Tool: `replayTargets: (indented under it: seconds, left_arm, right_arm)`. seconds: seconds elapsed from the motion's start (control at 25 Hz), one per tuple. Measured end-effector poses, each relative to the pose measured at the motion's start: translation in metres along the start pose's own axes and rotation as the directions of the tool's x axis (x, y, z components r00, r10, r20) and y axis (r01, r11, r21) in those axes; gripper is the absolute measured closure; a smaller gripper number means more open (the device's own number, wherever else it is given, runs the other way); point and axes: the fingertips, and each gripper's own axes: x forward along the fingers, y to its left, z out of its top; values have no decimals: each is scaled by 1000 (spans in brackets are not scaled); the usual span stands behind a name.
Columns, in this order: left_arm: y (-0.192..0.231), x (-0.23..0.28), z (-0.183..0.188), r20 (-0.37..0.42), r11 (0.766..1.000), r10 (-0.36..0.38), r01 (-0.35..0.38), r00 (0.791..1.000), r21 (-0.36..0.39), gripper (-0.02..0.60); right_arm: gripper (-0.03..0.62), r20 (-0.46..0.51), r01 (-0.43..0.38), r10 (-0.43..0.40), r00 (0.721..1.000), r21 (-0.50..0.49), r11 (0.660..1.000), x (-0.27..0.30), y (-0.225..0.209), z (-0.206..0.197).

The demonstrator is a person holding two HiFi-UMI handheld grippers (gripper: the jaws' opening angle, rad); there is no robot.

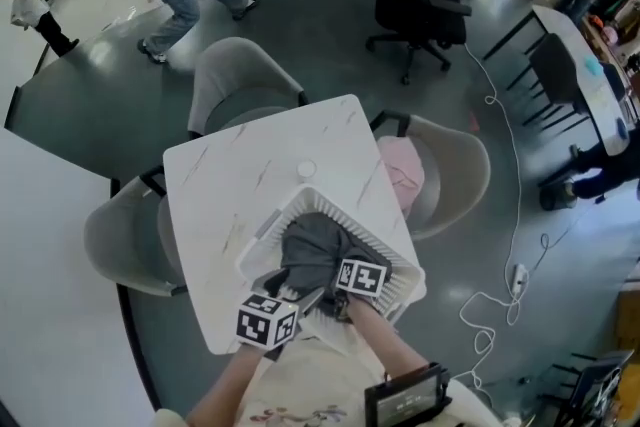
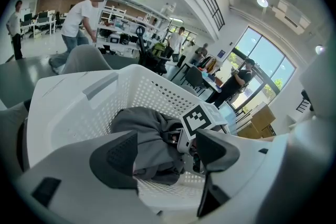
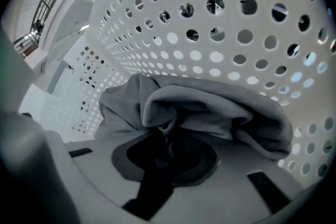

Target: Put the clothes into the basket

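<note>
White basket [image 1: 262, 225] holds the grey garment [image 1: 315, 250]. At its near rim our left tongs [image 2: 165, 150] stand released; inside it our right tongs [image 3: 168, 144] clench a fold. We should let go low, tucking cloth below the rim.

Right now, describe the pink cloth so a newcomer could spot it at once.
Start at the white marble table ringed by grey chairs. The pink cloth lies on the seat of the chair at its right. It alone is pink; the basket's garment is grey.
</note>
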Motion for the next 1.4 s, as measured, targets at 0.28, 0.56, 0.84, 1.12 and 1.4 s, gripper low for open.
replayTargets:
  seconds: [0.28, 0.56, 0.84, 1.12, 1.4]
  left_arm:
    - [-2, -1, -1, -6, 1000, -3, 3, 1000, 13, 230]
    - [-1, 0, 0, -7, 1000, -8, 9, 1000, 19, 230]
    - [-2, -2, 0, -5, 1000, -18, 18, 1000, 15, 230]
    - [-4, -4, 0, 6, 999, -27, 27, 1000, 17, 230]
    - [-2, -5, 2, 18, 999, -28, 28, 999, 18, 230]
  right_arm:
    - [525, 75, -34, 30, 997, 59, 998, -37, 14, 7]
    - [525, 133, -99, 89, 987, 73, 992, -71, 34, 14]
    - [525, 164, -149, 139, 977, 49, 988, -88, 60, 18]
    - [525, 175, -154, 147, 974, 30, 988, -91, 71, 16]
    - [525, 189, -139, 133, 973, 21, 990, -98, 69, 14]
